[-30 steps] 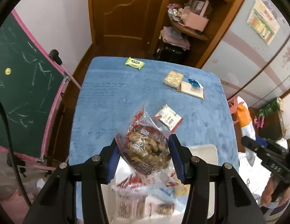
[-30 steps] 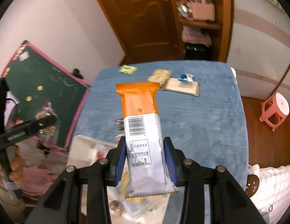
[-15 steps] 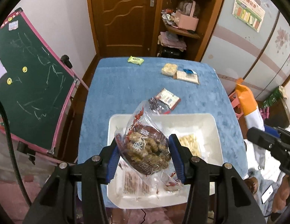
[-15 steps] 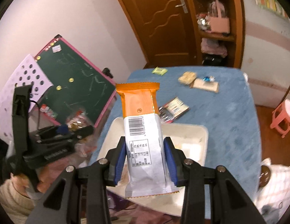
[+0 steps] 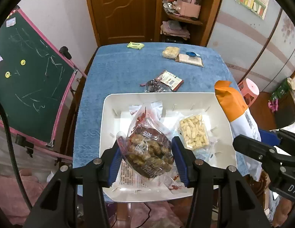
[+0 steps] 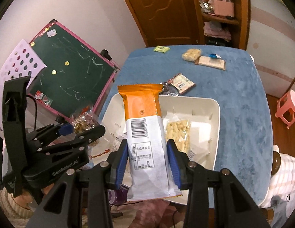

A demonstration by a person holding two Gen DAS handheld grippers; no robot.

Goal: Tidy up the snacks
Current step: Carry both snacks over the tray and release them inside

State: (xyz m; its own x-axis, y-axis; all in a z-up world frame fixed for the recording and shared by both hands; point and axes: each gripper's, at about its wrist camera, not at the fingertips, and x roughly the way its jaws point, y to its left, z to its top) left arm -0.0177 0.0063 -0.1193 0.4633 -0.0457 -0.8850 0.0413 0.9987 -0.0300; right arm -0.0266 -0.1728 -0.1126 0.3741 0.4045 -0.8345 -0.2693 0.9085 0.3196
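My left gripper is shut on a clear bag of brown nuts and holds it above the near end of a white tray. My right gripper is shut on an orange and white snack packet, held upright above the tray. The packet also shows at the right of the left wrist view. In the tray lie a pack of pale puffed snacks and other wrappers. The left gripper with the nut bag shows at the left of the right wrist view.
On the blue table beyond the tray lie a red and white sachet, a dark wrapper, a green pack, a yellow cracker pack and a flat beige pack. A chalkboard stands left, a pink stool right.
Both grippers have pulled back and up from the table with their packs still held. The whole tray now shows under them. The right gripper's packet has come into the left wrist view.
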